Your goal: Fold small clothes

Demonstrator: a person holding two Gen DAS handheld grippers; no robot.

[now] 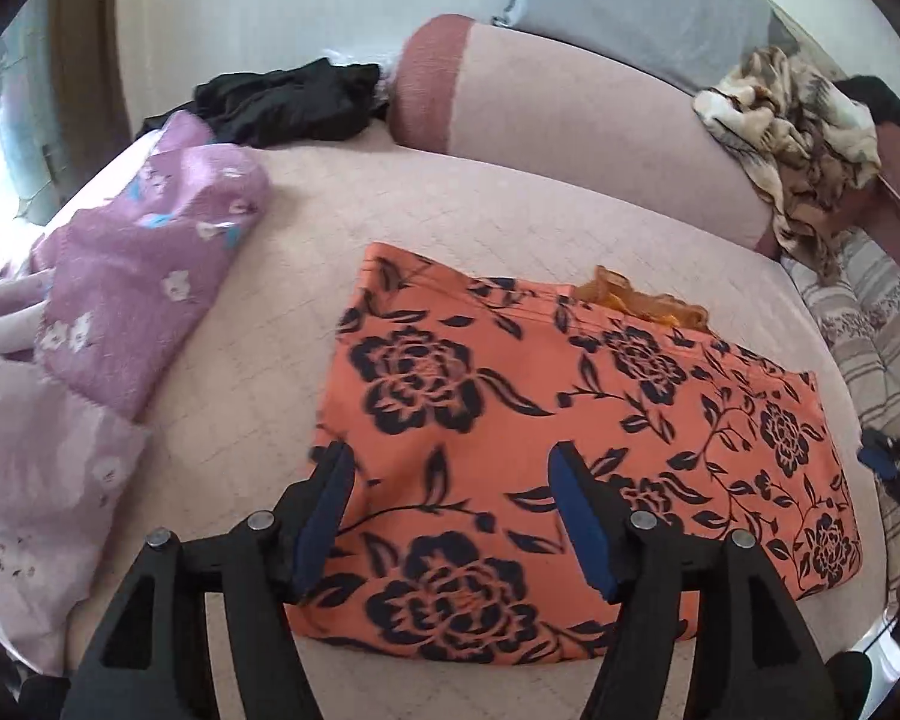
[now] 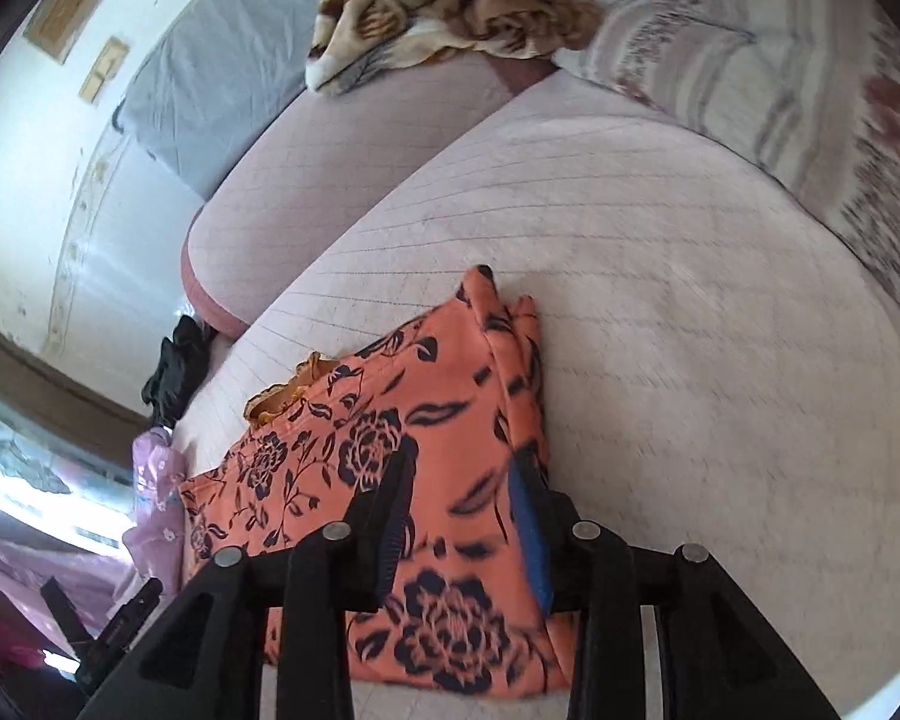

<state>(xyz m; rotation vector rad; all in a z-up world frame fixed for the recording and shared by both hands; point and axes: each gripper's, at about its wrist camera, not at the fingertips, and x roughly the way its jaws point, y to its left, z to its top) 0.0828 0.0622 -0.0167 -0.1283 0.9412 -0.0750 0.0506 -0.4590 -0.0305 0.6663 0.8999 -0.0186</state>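
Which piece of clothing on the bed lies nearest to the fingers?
The orange floral garment, right below both grippers; the purple flowered one and the black one lie farther away.

— What do the two tools look like?

— The left gripper is matte black plastic: two wedge-shaped arms with triangular cut-outs, and four round silver pins across the linkage. Its fingers carry dark blue pads on their inner faces.

— And the other?

— The right gripper has the same build — black arms, silver pins, blue pads; one pad is brighter blue, and the other looks ribbed along its edge.
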